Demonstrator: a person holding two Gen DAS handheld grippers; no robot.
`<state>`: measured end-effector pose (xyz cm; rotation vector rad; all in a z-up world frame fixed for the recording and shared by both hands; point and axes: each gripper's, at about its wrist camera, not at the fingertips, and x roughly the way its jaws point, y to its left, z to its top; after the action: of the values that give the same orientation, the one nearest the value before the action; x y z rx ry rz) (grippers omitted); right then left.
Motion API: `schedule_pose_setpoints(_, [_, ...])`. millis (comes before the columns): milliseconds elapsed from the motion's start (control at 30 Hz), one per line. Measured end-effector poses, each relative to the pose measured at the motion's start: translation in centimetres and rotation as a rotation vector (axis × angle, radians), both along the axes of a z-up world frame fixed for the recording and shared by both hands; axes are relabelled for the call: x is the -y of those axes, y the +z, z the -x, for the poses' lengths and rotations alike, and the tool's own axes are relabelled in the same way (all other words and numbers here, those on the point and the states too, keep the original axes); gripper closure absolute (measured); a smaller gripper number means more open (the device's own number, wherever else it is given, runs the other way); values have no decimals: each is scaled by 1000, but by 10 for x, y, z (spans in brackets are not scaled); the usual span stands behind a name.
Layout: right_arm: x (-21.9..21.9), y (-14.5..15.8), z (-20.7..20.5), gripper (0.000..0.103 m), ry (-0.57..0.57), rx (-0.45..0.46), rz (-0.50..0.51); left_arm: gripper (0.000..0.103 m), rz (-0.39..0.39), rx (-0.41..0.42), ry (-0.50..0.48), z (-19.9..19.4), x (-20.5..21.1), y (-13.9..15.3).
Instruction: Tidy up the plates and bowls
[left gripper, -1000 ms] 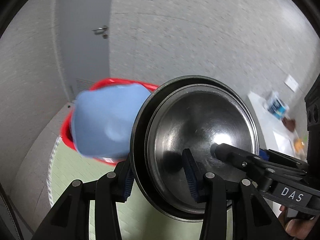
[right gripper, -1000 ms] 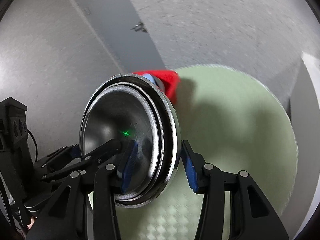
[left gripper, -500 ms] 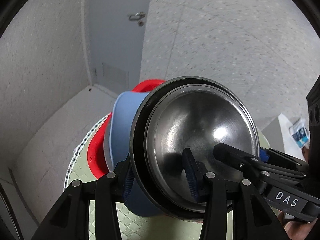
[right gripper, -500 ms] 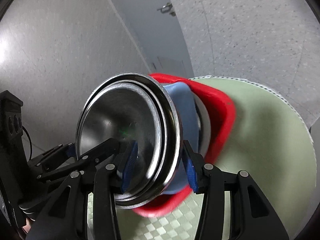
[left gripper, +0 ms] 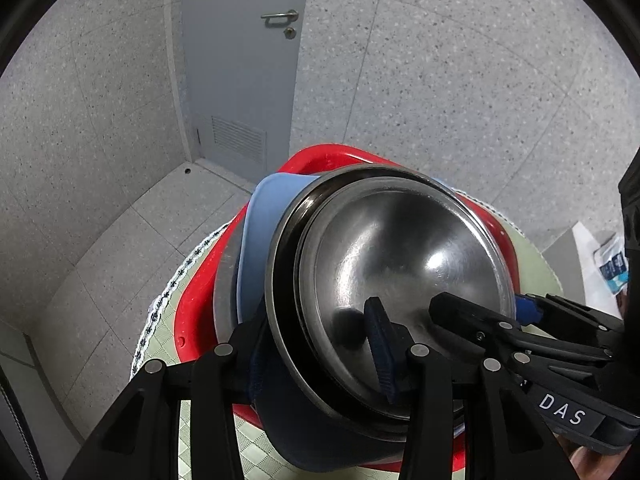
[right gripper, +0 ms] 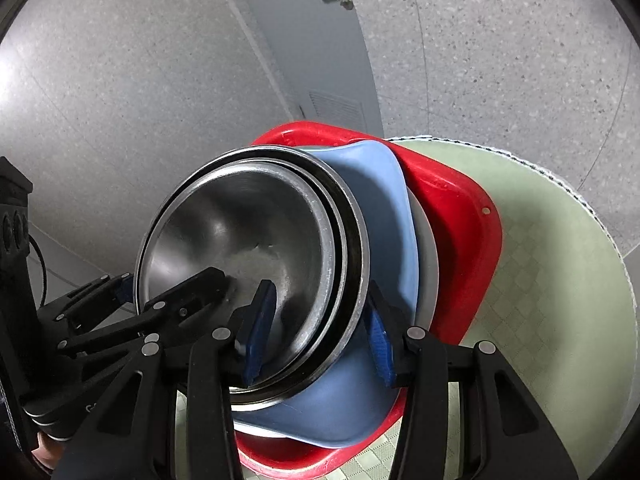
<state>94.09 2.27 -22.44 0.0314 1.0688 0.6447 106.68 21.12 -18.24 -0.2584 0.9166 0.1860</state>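
Steel bowls (left gripper: 392, 280), nested, have come down over the blue dish (right gripper: 384, 216) in the red basin (right gripper: 452, 208); seated, I think, contact hidden. My left gripper (left gripper: 320, 344) and right gripper (right gripper: 316, 332) stay clamped on opposite rims. Release looks near.

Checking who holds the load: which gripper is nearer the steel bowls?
Neither: left gripper and right gripper both clamp the steel bowls' rim, on opposite sides, above the blue dish.

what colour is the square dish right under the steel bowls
Light blue. The square dish shows best in the right wrist view, between the steel bowls and the red tray.
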Motion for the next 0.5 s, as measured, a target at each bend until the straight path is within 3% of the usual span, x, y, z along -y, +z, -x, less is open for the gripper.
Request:
schedule_pose_setpoints(200, [6,9,5,55,-29,19,-7,46,19,28,7,8,-4,9])
schedule_pose_setpoints(267, [10,17,14,52,-43,43,-15,39,1,38,8,15,-2,16])
schedule_pose_setpoints(333, [14,23,20,51,-57,58,-17,26,-34,51,26,26,1,22])
schedule_pose_setpoints(500, [26,48,56,44,-104,135,-28,17,-115,138,30,67,18,47])
